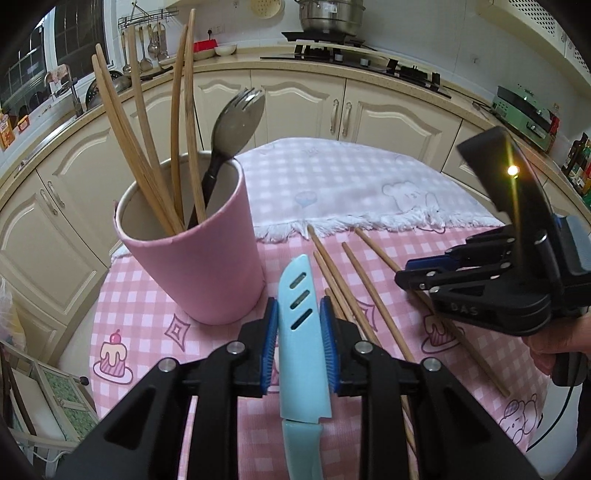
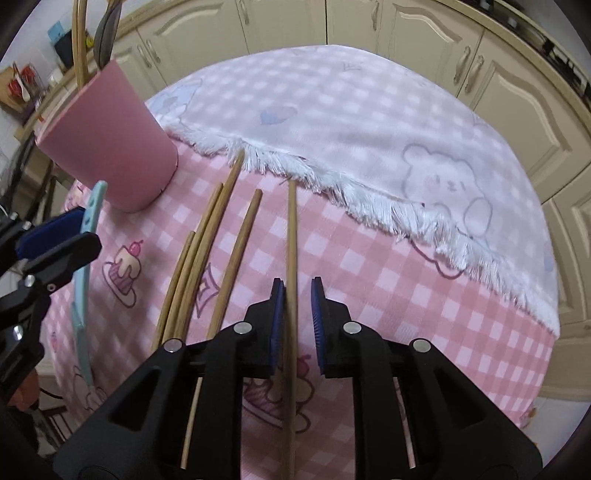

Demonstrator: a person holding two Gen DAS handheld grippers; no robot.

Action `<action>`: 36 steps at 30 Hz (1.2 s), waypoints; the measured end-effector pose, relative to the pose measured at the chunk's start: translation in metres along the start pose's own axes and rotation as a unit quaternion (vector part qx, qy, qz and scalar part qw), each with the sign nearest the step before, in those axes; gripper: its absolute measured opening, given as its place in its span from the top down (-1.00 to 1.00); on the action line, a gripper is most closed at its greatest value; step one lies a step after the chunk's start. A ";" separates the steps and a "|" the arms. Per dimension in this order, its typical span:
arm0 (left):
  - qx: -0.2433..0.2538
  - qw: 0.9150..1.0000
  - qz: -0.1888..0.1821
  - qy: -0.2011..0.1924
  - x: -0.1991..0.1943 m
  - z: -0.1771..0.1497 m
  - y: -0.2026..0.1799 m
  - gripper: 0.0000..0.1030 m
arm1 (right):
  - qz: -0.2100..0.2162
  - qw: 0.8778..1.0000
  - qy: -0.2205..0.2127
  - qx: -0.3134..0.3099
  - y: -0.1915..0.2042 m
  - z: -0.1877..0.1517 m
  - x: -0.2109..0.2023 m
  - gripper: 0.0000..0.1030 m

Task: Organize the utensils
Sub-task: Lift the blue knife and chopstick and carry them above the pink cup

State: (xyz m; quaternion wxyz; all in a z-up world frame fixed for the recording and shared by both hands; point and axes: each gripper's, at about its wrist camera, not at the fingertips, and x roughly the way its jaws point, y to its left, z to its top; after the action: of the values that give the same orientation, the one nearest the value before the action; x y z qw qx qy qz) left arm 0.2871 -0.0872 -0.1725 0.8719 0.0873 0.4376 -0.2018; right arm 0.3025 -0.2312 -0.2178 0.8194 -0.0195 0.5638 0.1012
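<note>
My left gripper (image 1: 299, 306) is shut on a light-blue sheathed knife (image 1: 300, 339), held above the pink checked tablecloth (image 1: 147, 314) just right of a pink cup (image 1: 199, 266). In the cup stand several wooden chopsticks (image 1: 177, 122) and a dark spork (image 1: 240, 114). Several loose chopsticks (image 2: 207, 236) lie side by side on the cloth. My right gripper (image 2: 297, 291) points down over them, open; one chopstick (image 2: 291, 240) runs between its jaws against the left pad, clear of the right one. The right wrist view shows the left gripper (image 2: 74, 232) and knife (image 2: 83, 288) at far left.
A pale checked cloth with a white fringe (image 1: 332, 184) covers the far half of the table. Cream cabinets (image 1: 295, 107) and a hob with a steel pot (image 1: 328, 18) ring the table behind. A person's hand (image 1: 546, 354) grips the right tool's handle.
</note>
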 end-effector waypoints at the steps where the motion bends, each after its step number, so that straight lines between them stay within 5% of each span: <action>1: -0.001 1.000 -0.001 0.000 0.000 0.000 0.000 0.58 | -0.006 1.000 0.002 -0.006 0.002 0.001 0.001 0.69; 11: -0.005 1.000 -0.006 -0.005 -0.004 -0.001 0.003 0.57 | -0.027 0.999 0.010 -0.033 0.012 -0.003 0.001 0.64; 13: -0.007 1.000 -0.006 -0.006 -0.006 -0.001 0.003 0.57 | -0.029 0.999 0.002 -0.041 0.015 -0.008 -0.001 0.86; 15: -0.009 1.000 -0.006 -0.010 -0.009 -0.001 0.004 0.57 | -0.003 1.000 -0.006 -0.025 0.011 -0.012 -0.004 0.88; 26: -0.054 0.996 -0.011 -0.069 -0.049 0.000 0.025 0.58 | 0.108 0.985 -0.132 0.040 -0.014 -0.021 -0.072 0.88; 36: -0.062 0.989 -0.012 -0.137 -0.095 0.010 0.033 0.59 | 0.139 0.961 -0.235 0.033 -0.006 -0.005 -0.119 0.88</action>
State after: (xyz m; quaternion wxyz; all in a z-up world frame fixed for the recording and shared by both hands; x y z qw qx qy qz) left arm 0.2577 -0.0348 -0.0909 0.9249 -0.0007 0.3267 -0.1944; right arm 0.2580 -0.2546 -0.1101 0.9071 0.1108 0.3552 0.1970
